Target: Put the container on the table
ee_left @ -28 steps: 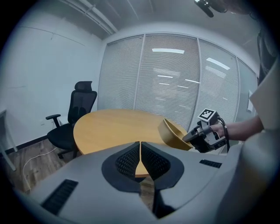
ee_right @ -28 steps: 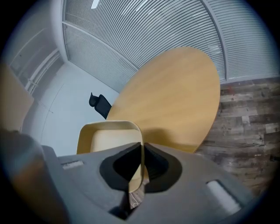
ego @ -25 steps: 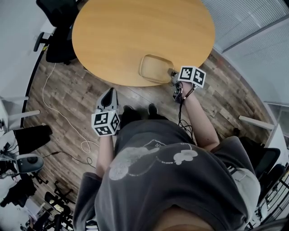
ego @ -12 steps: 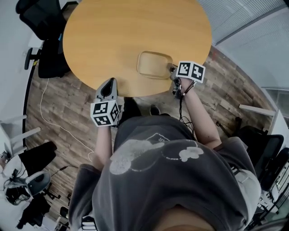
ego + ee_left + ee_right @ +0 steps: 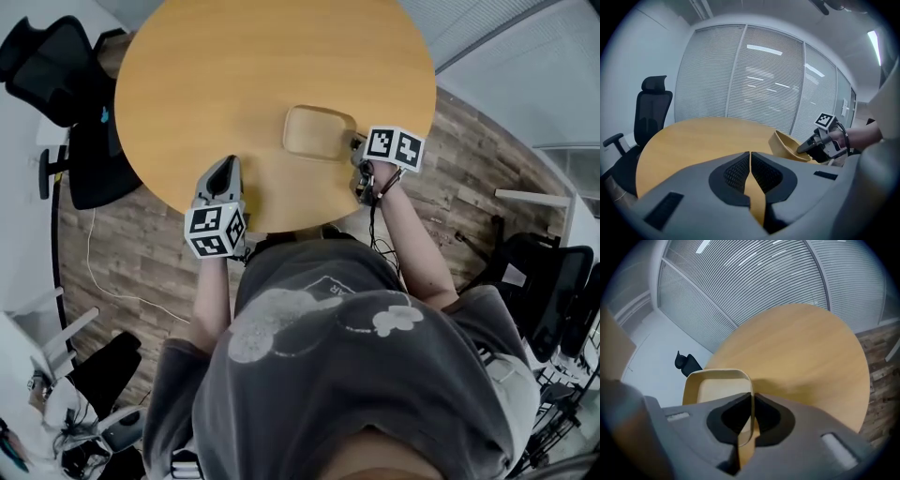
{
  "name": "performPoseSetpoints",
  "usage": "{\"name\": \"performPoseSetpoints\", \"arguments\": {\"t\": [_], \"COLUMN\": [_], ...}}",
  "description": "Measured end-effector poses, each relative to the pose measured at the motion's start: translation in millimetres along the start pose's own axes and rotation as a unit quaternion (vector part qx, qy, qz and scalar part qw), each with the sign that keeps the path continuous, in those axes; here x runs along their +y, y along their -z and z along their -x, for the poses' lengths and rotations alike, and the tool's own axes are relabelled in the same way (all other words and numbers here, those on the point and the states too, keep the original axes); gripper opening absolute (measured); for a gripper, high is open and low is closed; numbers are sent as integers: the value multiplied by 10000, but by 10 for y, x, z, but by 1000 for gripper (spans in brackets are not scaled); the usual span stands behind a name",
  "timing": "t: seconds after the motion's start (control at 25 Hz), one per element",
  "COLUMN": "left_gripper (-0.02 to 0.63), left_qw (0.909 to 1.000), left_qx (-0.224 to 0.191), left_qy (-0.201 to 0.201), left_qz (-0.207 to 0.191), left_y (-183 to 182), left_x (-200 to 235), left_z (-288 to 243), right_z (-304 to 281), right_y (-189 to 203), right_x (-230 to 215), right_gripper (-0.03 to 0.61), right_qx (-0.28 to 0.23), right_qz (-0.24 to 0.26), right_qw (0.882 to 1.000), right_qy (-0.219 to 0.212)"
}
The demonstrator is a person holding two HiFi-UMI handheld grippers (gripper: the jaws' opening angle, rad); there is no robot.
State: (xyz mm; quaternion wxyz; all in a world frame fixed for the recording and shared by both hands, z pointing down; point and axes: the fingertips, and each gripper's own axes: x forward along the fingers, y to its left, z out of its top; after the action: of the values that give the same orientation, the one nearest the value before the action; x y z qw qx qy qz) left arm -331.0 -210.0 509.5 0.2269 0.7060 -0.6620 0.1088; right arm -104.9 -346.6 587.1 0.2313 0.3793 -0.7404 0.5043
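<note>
A shallow tan rectangular container (image 5: 317, 132) with rounded corners is over the near right part of the round wooden table (image 5: 234, 84). My right gripper (image 5: 357, 150) is shut on its near rim. In the right gripper view the container (image 5: 717, 390) has its thin wall pinched between the jaws of that gripper (image 5: 751, 416). The container looks tilted in the left gripper view (image 5: 787, 146); whether it touches the tabletop I cannot tell. My left gripper (image 5: 222, 174) hovers at the table's near edge, shut, with nothing held (image 5: 750, 171).
A black office chair (image 5: 66, 112) stands left of the table, seen too in the left gripper view (image 5: 644, 122). Blinds cover glass walls (image 5: 764, 89) behind the table. Another dark chair (image 5: 544, 281) is at the right. The floor is wood planks (image 5: 469, 178).
I have stepped closer to the table: both grippers now sit over its near edge. The container, still held by the right gripper, has moved further in over the tabletop.
</note>
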Motion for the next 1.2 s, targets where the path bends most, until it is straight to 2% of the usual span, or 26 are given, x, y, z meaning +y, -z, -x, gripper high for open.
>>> {"name": "performPoseSetpoints", "arguments": {"t": [0.48,0.88,1.2], "left_gripper": [9,9,9], "left_qw": [9984,9957,9933], "left_qx": [175,388,473], "left_qy": [522,842,1049], "left_qz": [-145,12,-130], "left_y": [-164,-101,-94], "left_x": [720,964,962], "left_z": [-451,-761,-965], "right_z": [-583,-889,-968], "right_y": [-95,-293,-474], "right_x": [337,384,341], "right_gripper": [9,9,9], "right_qx": [0,-11,5], "right_qz": [-114,44,381], "right_qw": [9981,9944,9891], "right_qy": [606,1057,1421]}}
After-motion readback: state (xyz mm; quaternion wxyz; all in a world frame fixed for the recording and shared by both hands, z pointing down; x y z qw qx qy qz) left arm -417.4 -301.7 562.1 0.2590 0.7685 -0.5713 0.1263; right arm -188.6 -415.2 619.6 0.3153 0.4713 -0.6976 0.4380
